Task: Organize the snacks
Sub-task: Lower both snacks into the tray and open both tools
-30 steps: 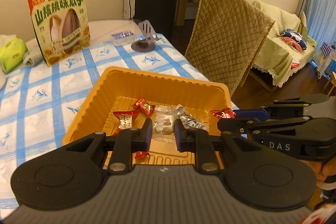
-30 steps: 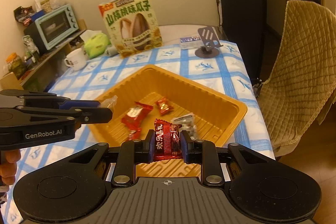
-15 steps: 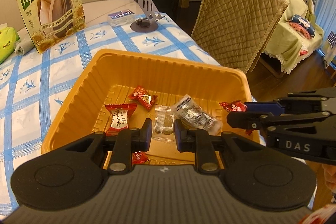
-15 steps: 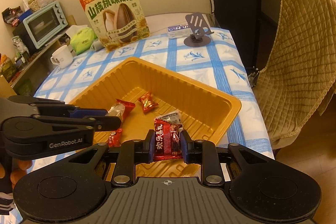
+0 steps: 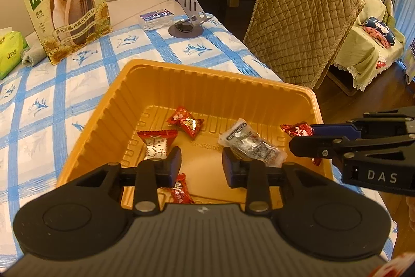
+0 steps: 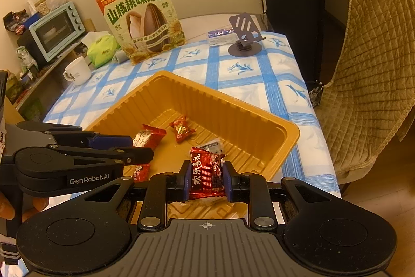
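Snacks lie in the orange tray (image 5: 259, 85): the left gripper (image 5: 201, 162), opening, has just dropped its clear packet, while the right gripper (image 6: 206, 179) clamps 1 red candy (image 6: 206, 174) above the tray's near edge.

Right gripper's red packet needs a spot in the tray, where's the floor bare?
Tray floor is bare along the far wall and in the corner nearest the chair, beyond the clear packet. Crowded: the middle and near side, with two red candies and the left gripper, its jaws opening on nothing. Right gripper holds the red packet over the near rim.
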The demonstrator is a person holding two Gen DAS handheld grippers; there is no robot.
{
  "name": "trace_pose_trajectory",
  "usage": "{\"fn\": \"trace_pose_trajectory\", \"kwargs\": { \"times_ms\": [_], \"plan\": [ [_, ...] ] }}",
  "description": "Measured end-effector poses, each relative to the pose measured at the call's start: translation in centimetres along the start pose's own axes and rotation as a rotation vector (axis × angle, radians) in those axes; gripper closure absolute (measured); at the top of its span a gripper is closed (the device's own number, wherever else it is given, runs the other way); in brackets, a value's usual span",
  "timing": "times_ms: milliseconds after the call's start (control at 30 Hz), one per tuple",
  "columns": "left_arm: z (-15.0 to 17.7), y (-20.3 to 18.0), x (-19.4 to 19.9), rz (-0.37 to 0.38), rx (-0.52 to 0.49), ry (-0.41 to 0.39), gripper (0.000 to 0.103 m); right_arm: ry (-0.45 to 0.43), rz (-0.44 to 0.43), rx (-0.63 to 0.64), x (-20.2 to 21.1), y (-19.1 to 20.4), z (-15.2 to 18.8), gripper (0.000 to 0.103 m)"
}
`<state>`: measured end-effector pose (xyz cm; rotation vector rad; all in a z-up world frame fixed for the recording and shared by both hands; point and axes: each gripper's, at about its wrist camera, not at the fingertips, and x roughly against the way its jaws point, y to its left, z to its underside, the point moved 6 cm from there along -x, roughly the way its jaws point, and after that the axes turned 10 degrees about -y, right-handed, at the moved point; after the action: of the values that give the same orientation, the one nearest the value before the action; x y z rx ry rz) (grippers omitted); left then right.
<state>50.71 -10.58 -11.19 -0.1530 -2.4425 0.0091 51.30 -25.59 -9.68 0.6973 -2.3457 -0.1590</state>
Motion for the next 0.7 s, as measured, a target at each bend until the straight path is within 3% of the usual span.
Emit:
{"fn": "trace_pose_trajectory", "kwargs": {
  "times_ms": [500, 633, 667, 700],
  "plan": [
    [-0.6, 2.5, 1.4, -0.059, 0.025, -0.010, 0.069, 0.029, -0.043, 0.031, -2.9, 1.4, -0.6, 0.077],
    [-0.5, 3.1, 1.7, -0.081, 0.035, -0.011, 0.061, 0.013, -0.048, 0.028, -3.6, 1.6, -1.0, 0.076],
    [-0.5, 3.2, 1.8, -0.085, 0.038, -0.012, 0.060, 0.016, -0.036, 0.025, -3.7, 1.6, -1.0, 0.073],
    [-0.5, 3.4, 1.9, -0.088, 0.040, -0.013, 0.060, 0.015, -0.030, 0.023, -3.7, 1.5, -1.1, 0.060]
  ]
}}
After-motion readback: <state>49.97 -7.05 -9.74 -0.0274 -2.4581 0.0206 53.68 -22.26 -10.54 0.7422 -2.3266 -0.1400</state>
